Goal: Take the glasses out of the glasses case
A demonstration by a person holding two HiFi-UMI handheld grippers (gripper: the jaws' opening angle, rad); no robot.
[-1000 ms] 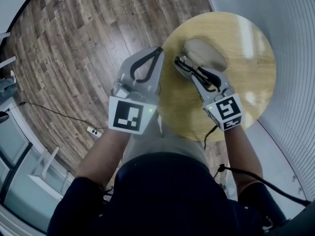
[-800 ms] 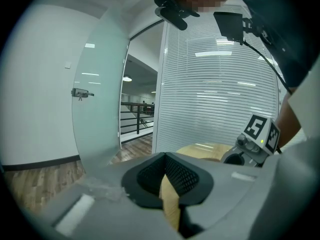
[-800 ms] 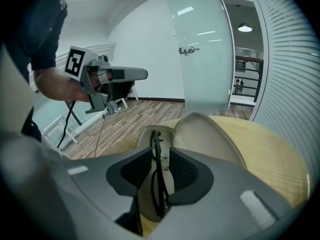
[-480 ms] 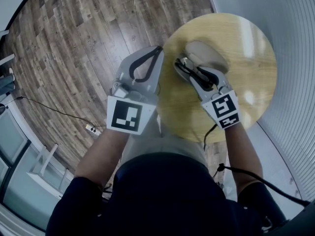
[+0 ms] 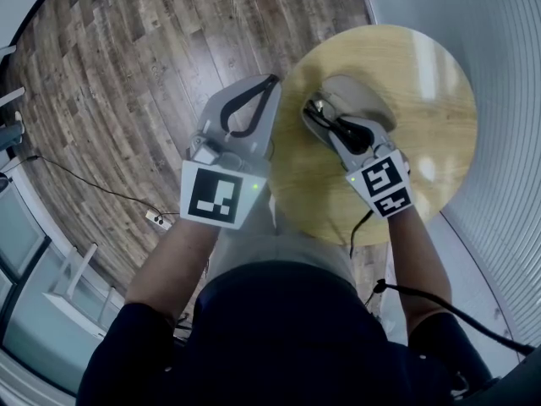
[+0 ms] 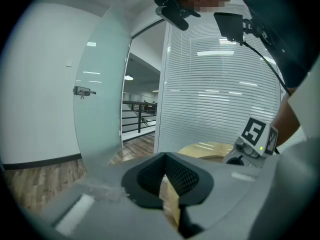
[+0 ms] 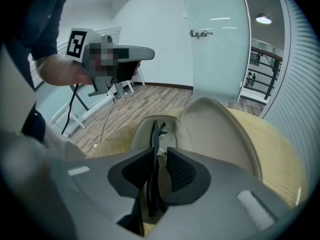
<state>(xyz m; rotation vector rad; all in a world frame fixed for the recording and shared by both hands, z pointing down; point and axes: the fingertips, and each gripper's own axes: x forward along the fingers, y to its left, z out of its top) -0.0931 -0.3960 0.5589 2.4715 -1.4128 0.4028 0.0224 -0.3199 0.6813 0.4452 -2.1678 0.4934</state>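
Observation:
A beige glasses case (image 5: 359, 94) lies open on the round wooden table (image 5: 427, 74), its lid (image 7: 220, 129) raised behind the tray. Black glasses (image 7: 155, 134) stand on edge in the tray. My right gripper (image 7: 160, 152) reaches down into the case; its jaws have just been closing and now hold the black frame between the pads. From above, the right gripper (image 5: 316, 110) sits at the case's near-left end. My left gripper (image 5: 272, 81) hovers by the table's left edge, shut and empty, its pads (image 6: 176, 170) meeting at the tip.
The table edge (image 6: 200, 148) lies just beyond the left gripper. Wood floor (image 5: 127, 74) spreads to the left, with a cable and power strip (image 5: 156, 220). A curved blind wall (image 5: 507, 100) stands right of the table. A cable (image 5: 423, 303) trails from my right arm.
The right gripper has sunk a little and tilted further into the case, and its jaws have narrowed around the glasses. The left gripper has stayed where it was.

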